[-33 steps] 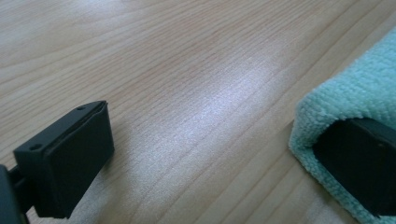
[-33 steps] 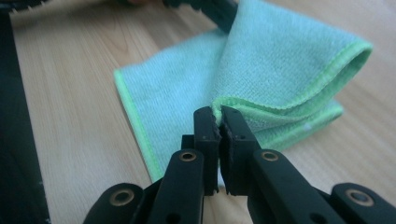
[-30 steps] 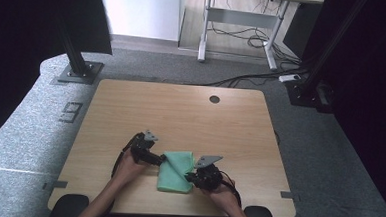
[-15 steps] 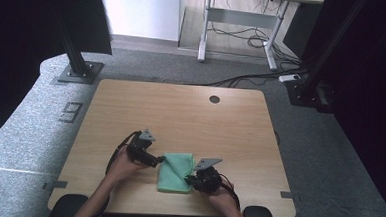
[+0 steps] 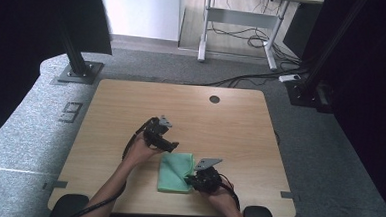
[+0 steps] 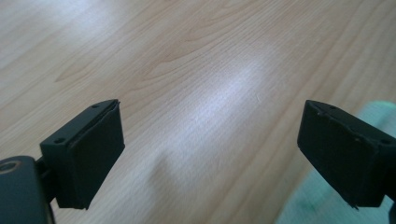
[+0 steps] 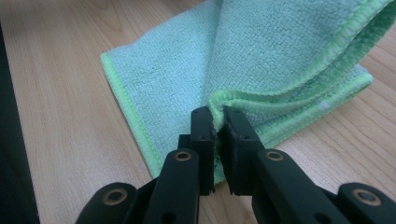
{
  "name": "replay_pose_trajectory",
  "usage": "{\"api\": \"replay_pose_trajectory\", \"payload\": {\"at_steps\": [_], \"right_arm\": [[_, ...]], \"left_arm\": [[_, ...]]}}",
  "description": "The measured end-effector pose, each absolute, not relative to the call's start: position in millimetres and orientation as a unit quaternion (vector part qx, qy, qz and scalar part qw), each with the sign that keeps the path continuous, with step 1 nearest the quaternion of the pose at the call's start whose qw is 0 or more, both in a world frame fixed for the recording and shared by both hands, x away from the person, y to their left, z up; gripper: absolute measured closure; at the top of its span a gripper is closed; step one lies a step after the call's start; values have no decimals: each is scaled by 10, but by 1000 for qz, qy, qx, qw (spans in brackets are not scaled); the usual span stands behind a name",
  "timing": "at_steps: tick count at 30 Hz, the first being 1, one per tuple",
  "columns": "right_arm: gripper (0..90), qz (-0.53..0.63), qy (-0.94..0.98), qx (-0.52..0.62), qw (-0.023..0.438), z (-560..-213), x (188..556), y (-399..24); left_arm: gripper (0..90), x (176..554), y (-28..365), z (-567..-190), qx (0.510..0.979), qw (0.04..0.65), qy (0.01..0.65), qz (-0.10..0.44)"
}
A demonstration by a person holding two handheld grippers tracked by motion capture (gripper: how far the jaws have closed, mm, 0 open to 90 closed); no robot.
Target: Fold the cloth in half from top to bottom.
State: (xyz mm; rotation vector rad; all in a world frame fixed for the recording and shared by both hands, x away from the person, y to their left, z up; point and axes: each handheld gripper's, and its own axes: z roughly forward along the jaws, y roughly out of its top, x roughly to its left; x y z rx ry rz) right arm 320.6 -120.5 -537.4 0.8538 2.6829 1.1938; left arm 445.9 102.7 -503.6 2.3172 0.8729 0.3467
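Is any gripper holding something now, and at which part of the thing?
The right gripper pinches the green cloth at a bunched fold of its stitched edge. The left gripper is open and holds nothing.

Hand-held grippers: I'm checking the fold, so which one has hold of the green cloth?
The right hand-held gripper, jaws pinched on the green cloth at its edge. The left hand-held gripper is open over bare table.

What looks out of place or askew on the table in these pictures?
Only the green cloth stands out: it lies bunched, with one edge lifted in a fold, because the right gripper pinches it. The left gripper is open above the bare table.
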Motion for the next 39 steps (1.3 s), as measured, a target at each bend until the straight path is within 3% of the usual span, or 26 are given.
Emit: {"api": "replay_pose_trajectory", "payload": {"at_steps": [9, 27, 34, 39], "right_arm": [[792, 394, 875, 278, 39, -5376, 3205, -1211], [686, 401, 871, 278, 56, -5247, 3099, -1327], [679, 407, 866, 285, 57, -5228, 3105, -1398], [627, 407, 867, 281, 53, -5221, 3081, -1390]], "left_arm": [[73, 4401, 971, -5208, 895, 292, 322, 103], [85, 4020, 1317, -5132, 882, 336, 324, 61], [85, 3954, 1325, -5108, 884, 340, 314, 60], [84, 3866, 1336, -5067, 886, 343, 307, 60]]}}
